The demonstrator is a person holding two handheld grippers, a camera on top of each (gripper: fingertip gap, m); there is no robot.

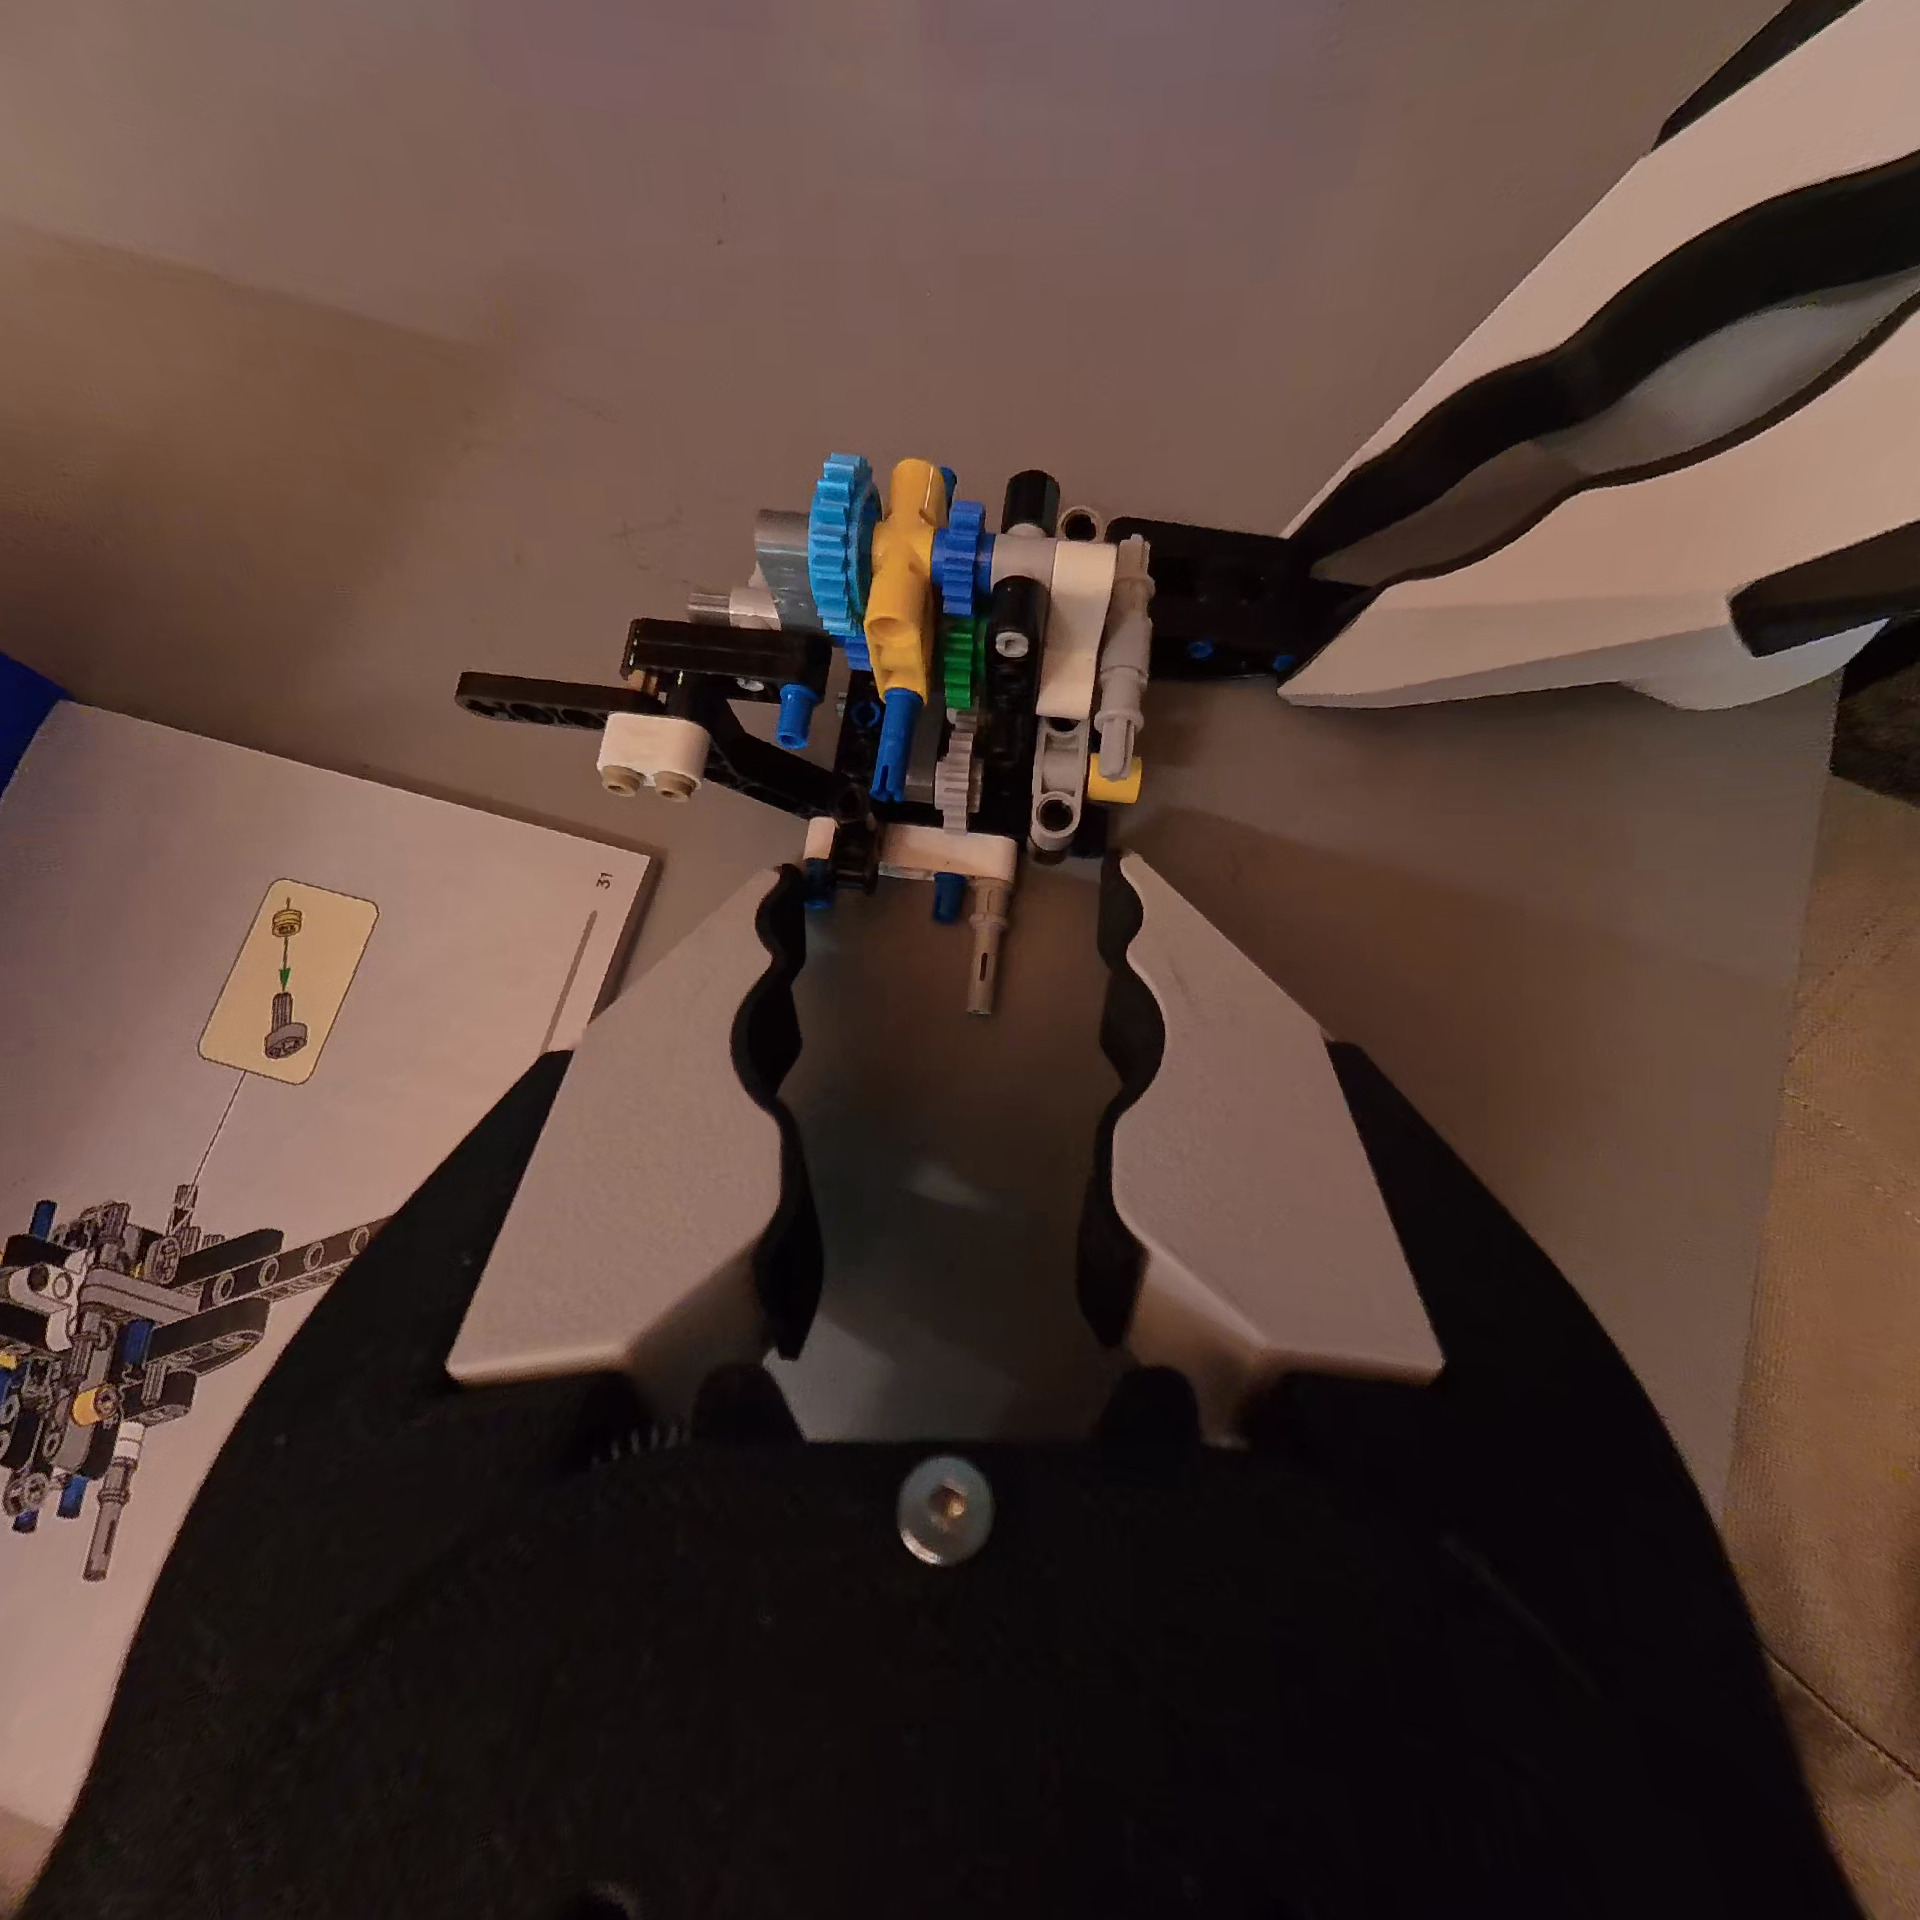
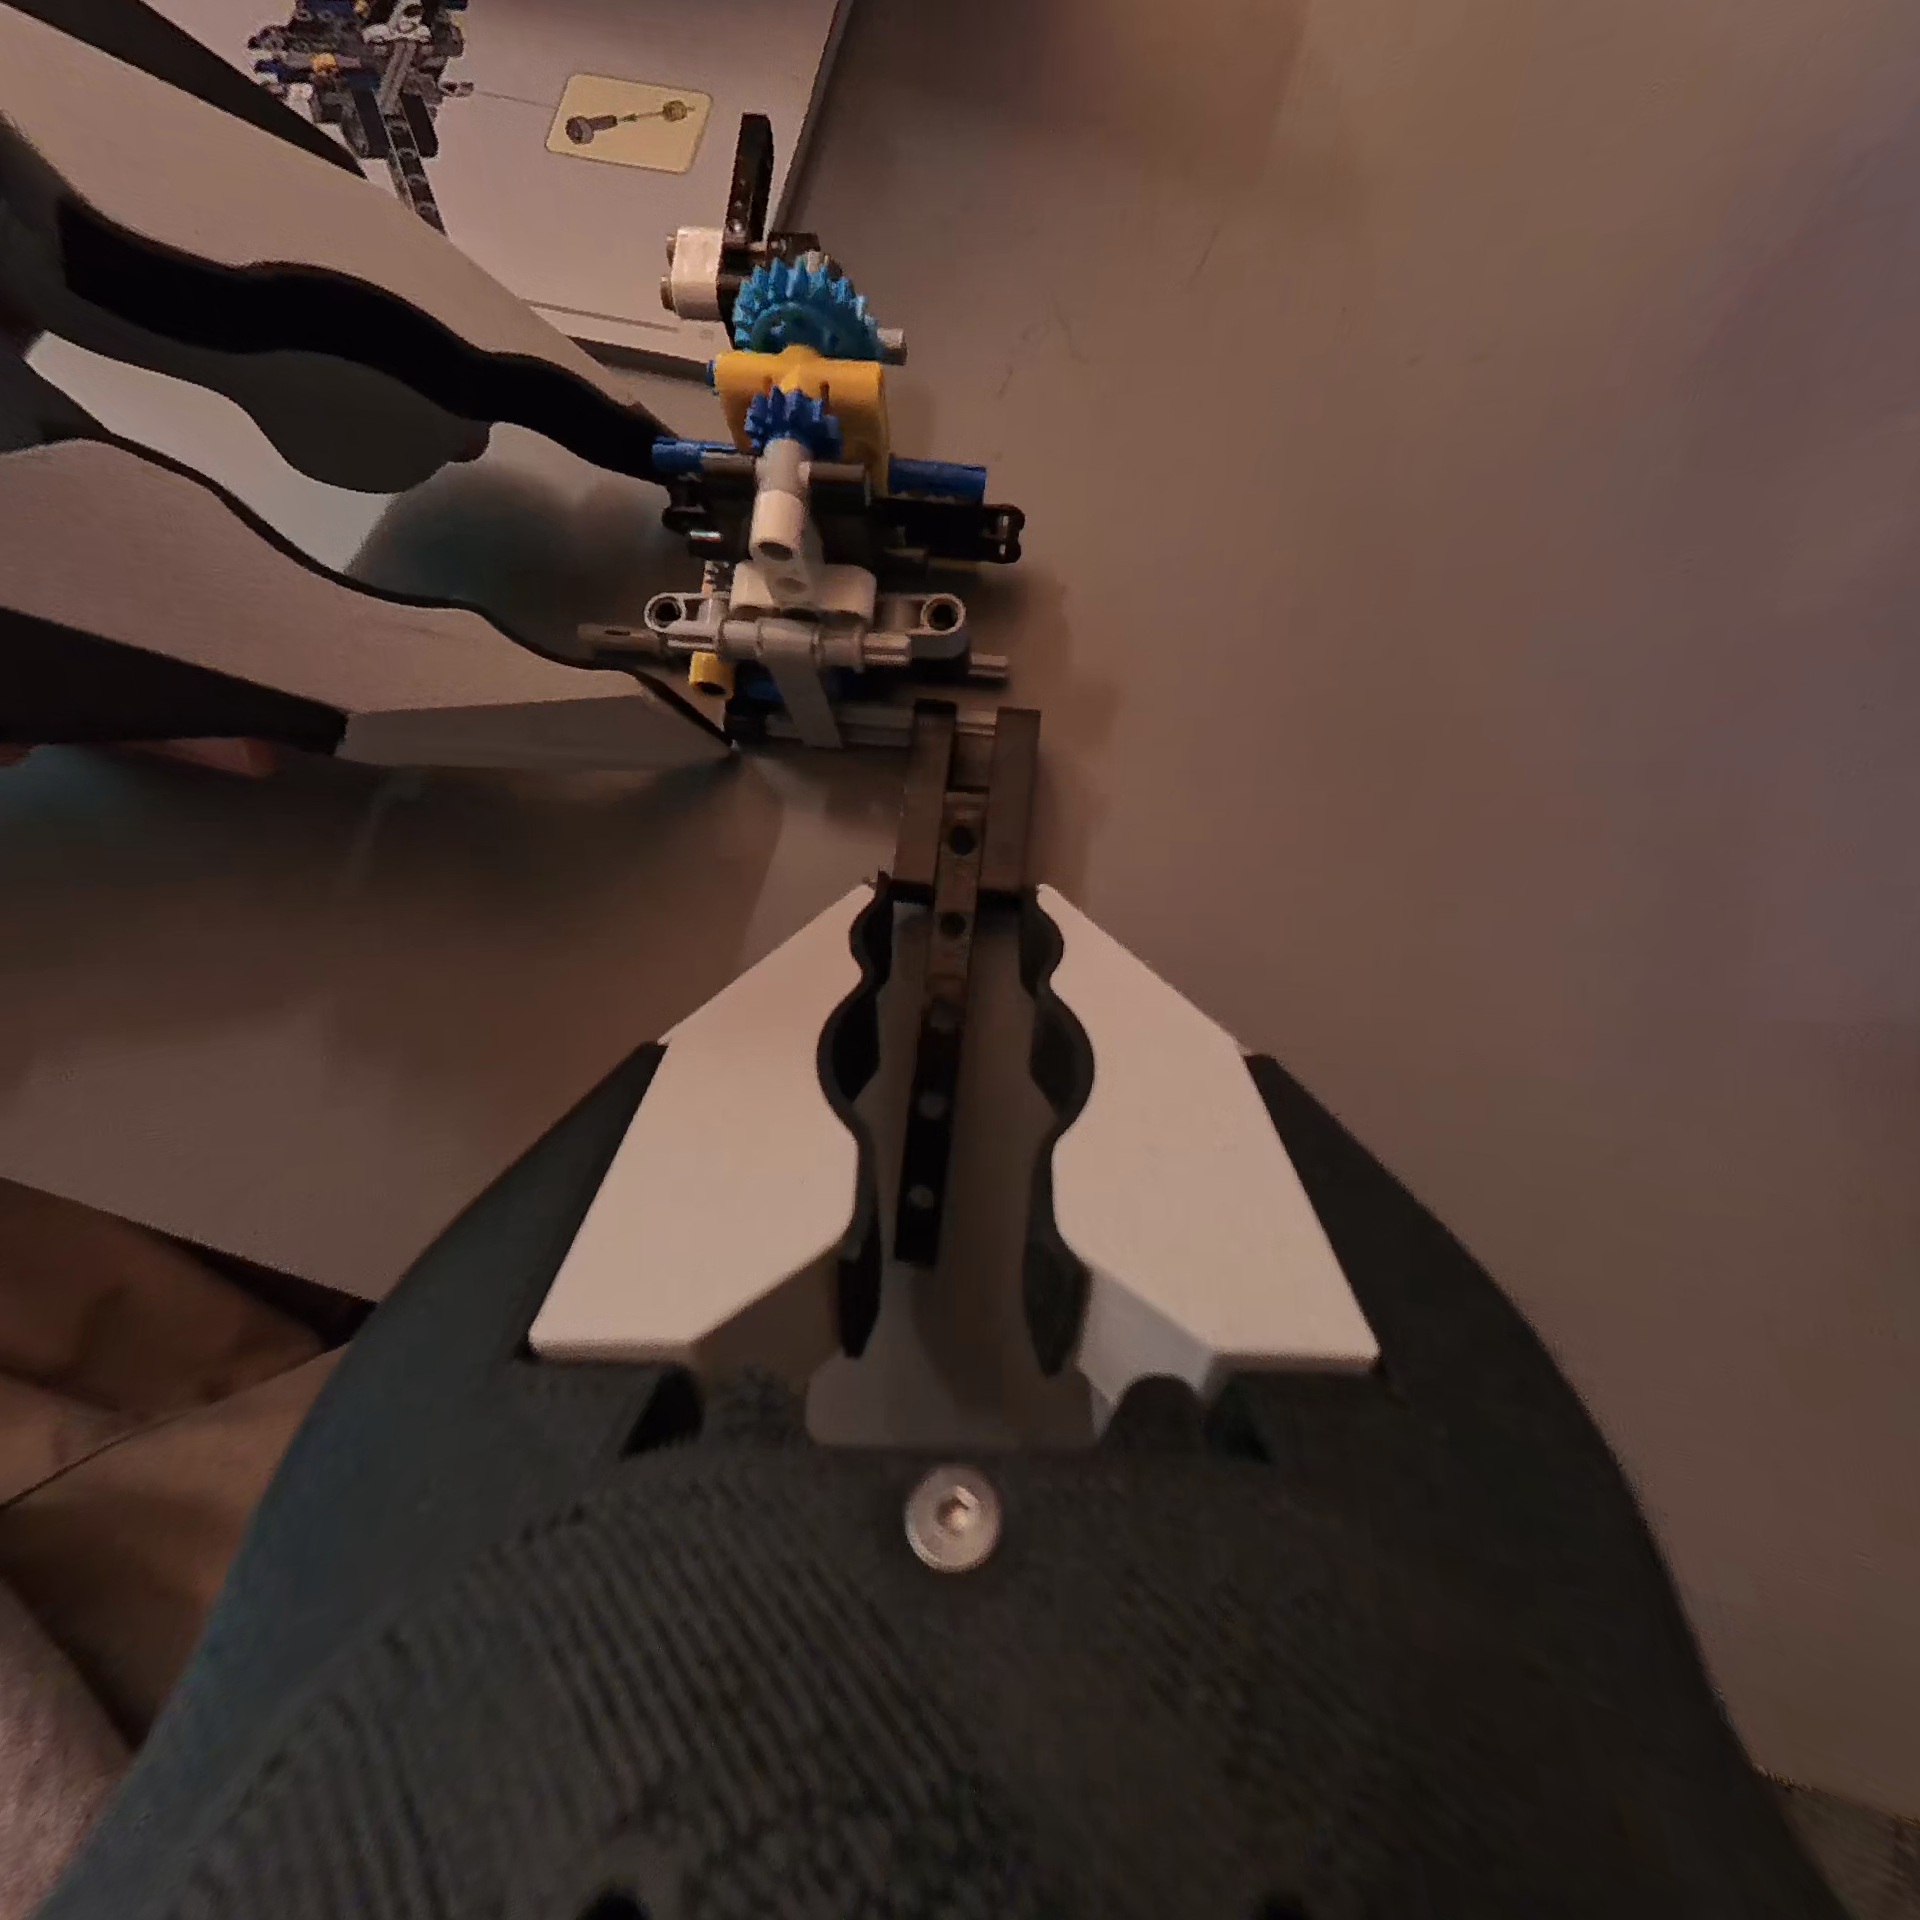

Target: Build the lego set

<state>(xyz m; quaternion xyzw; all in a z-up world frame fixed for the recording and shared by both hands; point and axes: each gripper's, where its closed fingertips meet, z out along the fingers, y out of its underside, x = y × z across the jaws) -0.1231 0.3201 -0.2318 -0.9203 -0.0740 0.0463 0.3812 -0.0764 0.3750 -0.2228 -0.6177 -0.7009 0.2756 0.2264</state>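
A small lego assembly (image 1: 935, 665) of black beams, white and grey connectors, blue and green gears and a yellow block sits just over the grey table (image 1: 1455, 987). My left gripper (image 1: 951, 873) is closed around its near end, with its fingertips (image 1: 784, 904) against the sides. It also shows in the right wrist view (image 2: 696, 592), straddling the assembly (image 2: 810, 499). My right gripper (image 2: 956, 894) is shut on a black beam (image 2: 961, 831) that sticks out of the assembly. In the left wrist view it (image 1: 1314, 613) comes in from the upper right, on that beam (image 1: 1205, 592).
An open instruction booklet (image 1: 312, 1039) lies on the table left of the assembly; it also shows at the top of the right wrist view (image 2: 582, 135). A blue object (image 1: 16, 707) is at the far left edge. Beige fabric (image 1: 1849, 1143) borders the table's right edge.
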